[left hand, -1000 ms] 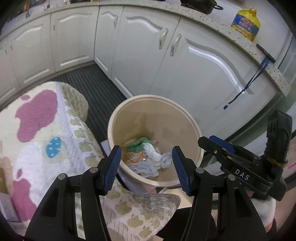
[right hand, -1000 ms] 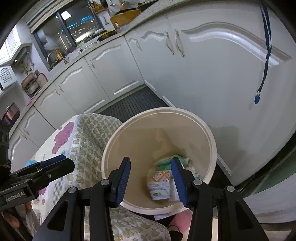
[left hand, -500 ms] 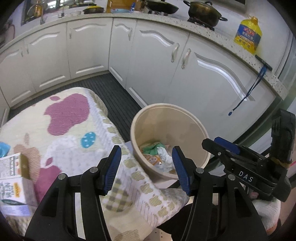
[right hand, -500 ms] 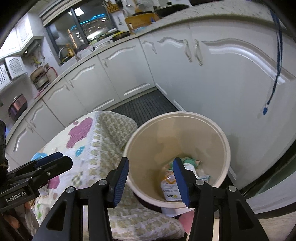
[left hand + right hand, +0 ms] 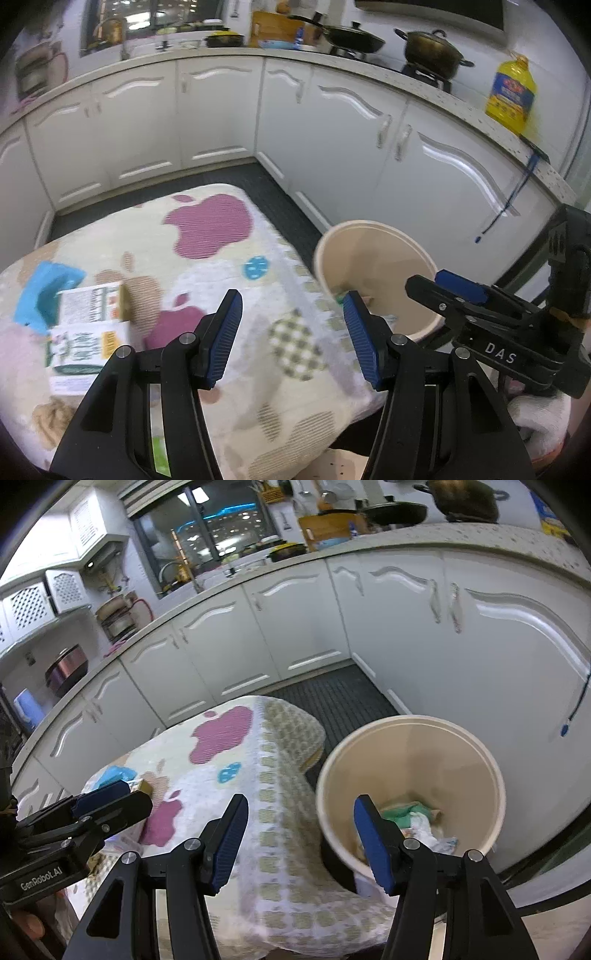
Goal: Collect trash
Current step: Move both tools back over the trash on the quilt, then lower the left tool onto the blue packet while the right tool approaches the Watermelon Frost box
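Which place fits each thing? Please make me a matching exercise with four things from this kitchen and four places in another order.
Things:
1. oil bottle
2. cartons
3. crumpled wrappers
4. blue strap

Places:
A. inside the beige bin
B. on the patterned cloth
C. hanging in front of a cabinet door
D. standing on the countertop

Pairs: 1-D, 2-B, 3-A, 4-C

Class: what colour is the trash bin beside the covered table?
Cream or pale beige bin, clearest in the right wrist view.
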A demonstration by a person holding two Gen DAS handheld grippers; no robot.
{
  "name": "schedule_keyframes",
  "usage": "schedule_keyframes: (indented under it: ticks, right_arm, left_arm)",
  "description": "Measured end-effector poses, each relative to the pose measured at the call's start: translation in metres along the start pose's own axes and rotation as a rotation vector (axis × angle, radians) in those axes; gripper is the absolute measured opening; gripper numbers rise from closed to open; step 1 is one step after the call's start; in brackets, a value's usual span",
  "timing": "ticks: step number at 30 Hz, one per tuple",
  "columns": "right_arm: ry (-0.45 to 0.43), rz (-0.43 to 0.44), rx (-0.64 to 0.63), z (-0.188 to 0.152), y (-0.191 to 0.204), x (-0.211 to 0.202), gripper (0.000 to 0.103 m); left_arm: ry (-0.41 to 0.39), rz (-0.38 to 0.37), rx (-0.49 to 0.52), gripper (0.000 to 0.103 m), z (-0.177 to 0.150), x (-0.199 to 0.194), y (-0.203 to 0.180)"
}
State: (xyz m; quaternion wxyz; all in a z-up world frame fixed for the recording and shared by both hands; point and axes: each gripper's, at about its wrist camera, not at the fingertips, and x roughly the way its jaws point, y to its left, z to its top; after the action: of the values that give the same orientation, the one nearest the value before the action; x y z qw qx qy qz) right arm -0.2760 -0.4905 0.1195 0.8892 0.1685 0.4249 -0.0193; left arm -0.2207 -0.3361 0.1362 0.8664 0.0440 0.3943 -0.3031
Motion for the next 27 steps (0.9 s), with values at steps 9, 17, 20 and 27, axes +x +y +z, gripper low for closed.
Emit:
schedule_keyframes:
  ticks: [9, 17, 20, 27]
  right_arm:
    - [0.013, 0.048, -0.076, 0.001, 0.045, 0.005, 0.06]
    - [0.032, 0.087, -0.134, 0.002, 0.081, 0.015, 0.063]
    - [0.047, 0.114, -0.158, 0.003, 0.096, 0.02, 0.067]
    - [0.103, 0.187, -0.188, -0.001, 0.127, 0.041, 0.067]
  left_arm:
    - [-0.041, 0.058, -0.063, 0.056, -0.009, -0.031, 0.044]
    - [-0.054, 0.077, -0.122, 0.056, -0.017, -0.052, 0.08]
    - [-0.06, 0.075, -0.161, 0.056, -0.019, -0.063, 0.102]
    - [-0.038, 0.086, -0.288, 0.064, -0.023, -0.08, 0.175]
